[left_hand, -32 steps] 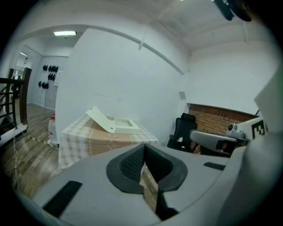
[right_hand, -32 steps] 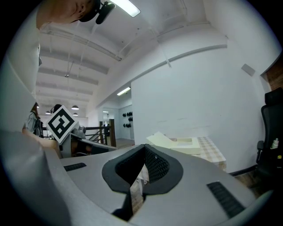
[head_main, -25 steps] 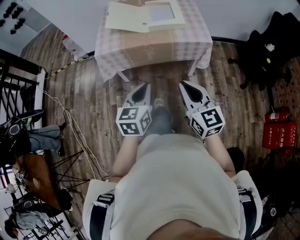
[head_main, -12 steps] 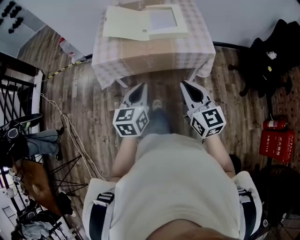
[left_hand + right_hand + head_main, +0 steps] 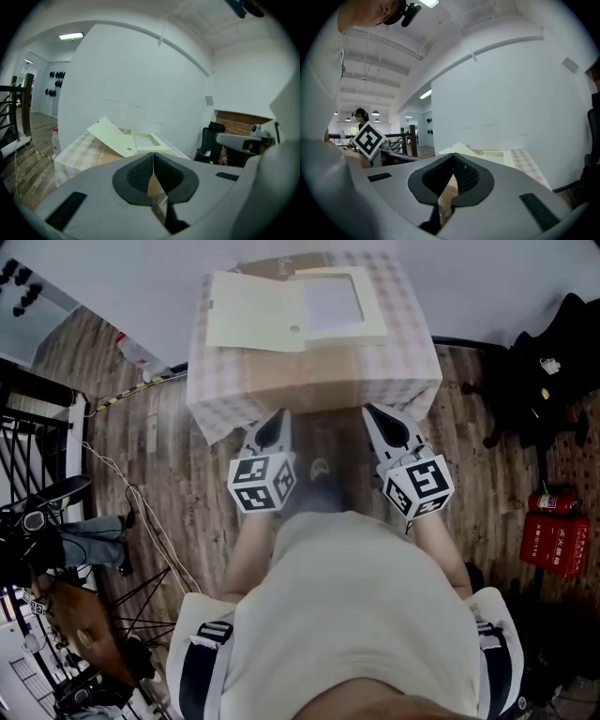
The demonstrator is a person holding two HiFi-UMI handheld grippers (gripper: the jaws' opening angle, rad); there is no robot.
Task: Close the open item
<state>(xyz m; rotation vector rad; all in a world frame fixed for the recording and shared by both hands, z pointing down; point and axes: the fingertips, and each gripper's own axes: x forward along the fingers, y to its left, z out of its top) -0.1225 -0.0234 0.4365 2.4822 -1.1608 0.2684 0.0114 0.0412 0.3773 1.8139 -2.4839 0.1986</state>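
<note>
A flat, pale cream box [image 5: 342,301] is seen lying open on the table [image 5: 309,371], ahead of both tongs and well apart from them. Its shallow tray, with a broad rim around a paler recess, is set ahead of the right tongs [image 5: 370,412]. The lid [image 5: 255,313], marked by a small round spot near one edge, is swung out and tilted upward ahead of the left tongs [image 5: 283,413].

no legible text in view.
</note>
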